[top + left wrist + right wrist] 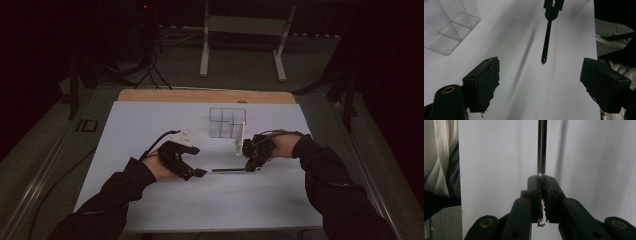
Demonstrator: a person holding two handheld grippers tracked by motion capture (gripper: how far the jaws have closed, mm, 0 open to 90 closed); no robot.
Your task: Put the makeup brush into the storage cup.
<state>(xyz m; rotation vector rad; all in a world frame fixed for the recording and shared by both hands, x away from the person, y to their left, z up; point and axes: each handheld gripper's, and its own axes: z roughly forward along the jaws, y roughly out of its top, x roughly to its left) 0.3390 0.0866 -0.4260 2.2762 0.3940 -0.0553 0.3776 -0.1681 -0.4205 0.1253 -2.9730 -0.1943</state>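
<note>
The right gripper (pixel 254 161) has its jaws pressed together on one end of a thin dark pen (pixel 227 170), and it holds the pen level, just above the white sheet (pixel 150 195), with the free end aimed across at the left gripper (pixel 192 170). Held by its end like that, most of the pen's length stays bare, which leaves the other tool room to take hold. In the right gripper view the shaft (pixel 542 147) runs straight out from between the closed jaws, in line with them, so the grip looks square rather than skewed. The left gripper (pixel 540 82) has its jaws spread wide, a pad on either side, and the pen's rounded tip (pixel 544 60) points into the gap between them without touching either pad; that width looks chosen so the tip can slide in without being knocked. It reads as a hand-over in mid-air, with the receiving side not yet closed. A clear divided box (pixel 227 122) stands upright on the sheet beyond the two tools, nearer the right one, and its open top makes it a likely place for the pen to go, though that is a guess. A pale flat piece (pixel 240 139) stands just beside the right hand (pixel 285 145); what it is cannot be told.
</note>
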